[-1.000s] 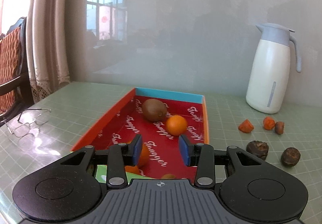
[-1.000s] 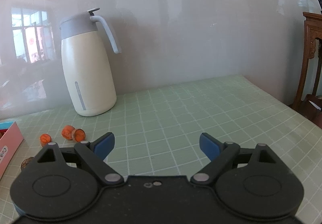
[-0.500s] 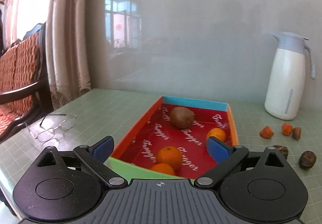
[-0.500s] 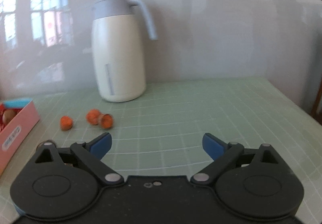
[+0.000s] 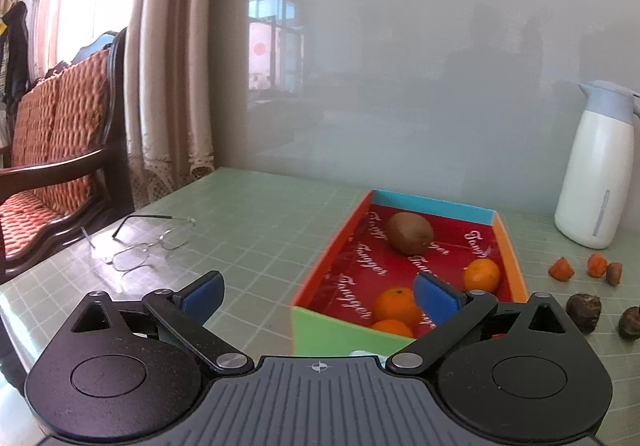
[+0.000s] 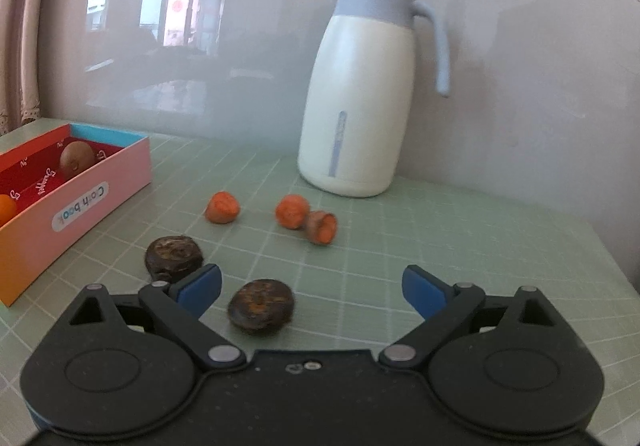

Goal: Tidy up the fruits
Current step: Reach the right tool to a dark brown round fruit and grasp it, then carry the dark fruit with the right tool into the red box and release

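With the box (image 5: 404, 266) as the landmark, the glasses (image 5: 140, 246) lay well to its left on the green desk (image 5: 260, 230). The left tool (image 5: 318, 296) hung at the box's near end, its jaws still widening and nothing between the blue pads. Inside the box lay a kiwi (image 5: 411, 233) toward the far wall and three oranges (image 5: 394, 304) nearer the front. Right of the box, on the bare desk, sat three orange chunks (image 6: 223, 207) and two dark brown fruits (image 6: 173, 258). The right tool (image 6: 312, 288) stood spread wide over the nearer dark fruit (image 6: 261, 306), not touching it. Far right of the box stood the white jug (image 6: 360, 93)
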### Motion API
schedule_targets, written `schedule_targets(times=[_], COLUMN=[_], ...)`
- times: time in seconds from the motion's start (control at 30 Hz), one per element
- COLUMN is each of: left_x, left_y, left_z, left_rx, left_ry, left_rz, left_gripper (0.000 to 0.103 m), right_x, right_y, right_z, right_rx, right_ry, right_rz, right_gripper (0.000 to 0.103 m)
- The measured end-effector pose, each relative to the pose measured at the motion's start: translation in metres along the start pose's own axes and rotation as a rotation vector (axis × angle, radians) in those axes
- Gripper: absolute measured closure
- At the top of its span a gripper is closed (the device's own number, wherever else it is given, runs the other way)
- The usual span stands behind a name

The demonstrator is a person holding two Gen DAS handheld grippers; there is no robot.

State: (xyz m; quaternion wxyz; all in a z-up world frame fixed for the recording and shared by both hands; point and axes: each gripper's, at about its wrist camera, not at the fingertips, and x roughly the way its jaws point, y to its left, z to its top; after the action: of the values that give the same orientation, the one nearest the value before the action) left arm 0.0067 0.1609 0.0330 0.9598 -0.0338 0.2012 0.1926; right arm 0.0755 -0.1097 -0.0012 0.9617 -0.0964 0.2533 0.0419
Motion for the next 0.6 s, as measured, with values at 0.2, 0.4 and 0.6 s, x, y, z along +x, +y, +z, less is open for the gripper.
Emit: schedule_targets(times=[0.2, 0.4, 0.6], left_x=[-0.001, 0.000, -0.001], left_y=[0.016, 0.029, 0.035], left_z=[-0.001, -0.002, -0.002], left_rx=[-0.018, -0.033, -0.040], left_ry=[0.006, 0.009, 0.008], left_rz=[0.022, 0.038, 0.048], left_gripper=[0.002, 0.002, 0.002], right_x=[0.015, 0.029, 0.036], right_y=[0.008, 0.014, 0.010], right_z=[0.000, -0.003, -0.001], right_rx=[0.041, 0.051, 0.134], right_ry=[0.073, 0.135, 0.182], right_rz=[0.020, 0.027, 0.064], right_gripper=[0.019, 0.030, 0.061])
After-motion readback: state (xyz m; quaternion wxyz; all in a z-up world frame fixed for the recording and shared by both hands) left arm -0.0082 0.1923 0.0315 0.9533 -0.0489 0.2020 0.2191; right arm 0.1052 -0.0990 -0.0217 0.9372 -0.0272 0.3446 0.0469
